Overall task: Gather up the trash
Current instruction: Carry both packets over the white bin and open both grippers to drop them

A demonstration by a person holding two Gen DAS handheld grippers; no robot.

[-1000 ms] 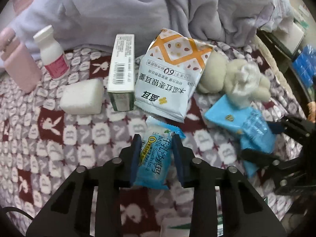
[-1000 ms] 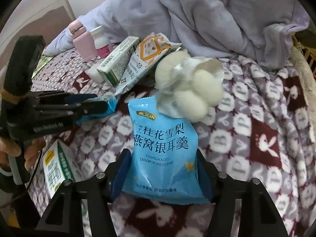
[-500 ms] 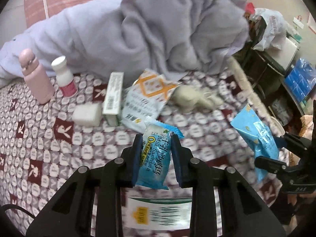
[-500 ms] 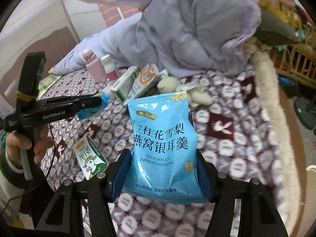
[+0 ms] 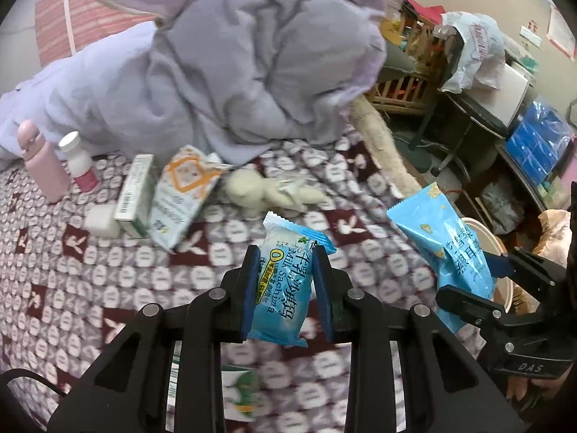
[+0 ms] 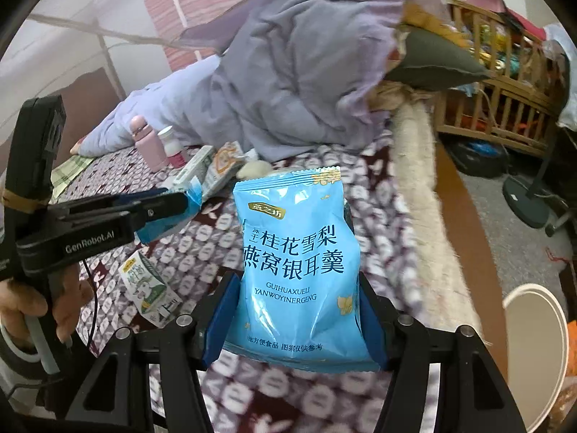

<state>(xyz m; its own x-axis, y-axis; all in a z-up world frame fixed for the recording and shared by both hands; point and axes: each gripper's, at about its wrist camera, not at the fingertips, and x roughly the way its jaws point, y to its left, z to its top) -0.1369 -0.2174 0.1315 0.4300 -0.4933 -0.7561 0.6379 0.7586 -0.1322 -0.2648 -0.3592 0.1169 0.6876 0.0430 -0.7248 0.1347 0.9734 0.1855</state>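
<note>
My left gripper [image 5: 286, 263] is shut on a small blue milk-snack wrapper [image 5: 285, 288], held above the rabbit-print blanket [image 5: 108, 270]. In the right wrist view that same gripper [image 6: 173, 205] comes in from the left with the wrapper [image 6: 169, 225] in its tips. My right gripper [image 6: 294, 288] is shut on a larger blue pouch [image 6: 295, 252], upright and off the bed. The left wrist view shows this pouch [image 5: 443, 245] at the right, over a white bin's rim [image 5: 479, 223]. The bin [image 6: 533, 296] stands on the floor beside the bed.
On the bed lie an orange-and-white pouch [image 5: 180, 195], a green-white box [image 5: 133, 191], a white block [image 5: 101, 220], a cream plush toy [image 5: 267, 195], two bottles [image 5: 43, 166] and a milk carton [image 6: 148, 285]. A lilac quilt [image 5: 252, 54] is heaped behind. A fan base [image 6: 526, 198] and wooden crib [image 6: 487, 83] stand on the floor.
Both grippers have risen and drawn back from the bed, each carrying its packet. The bed's items look smaller and farther now, and the bed edge, floor and white bin have come into view.
</note>
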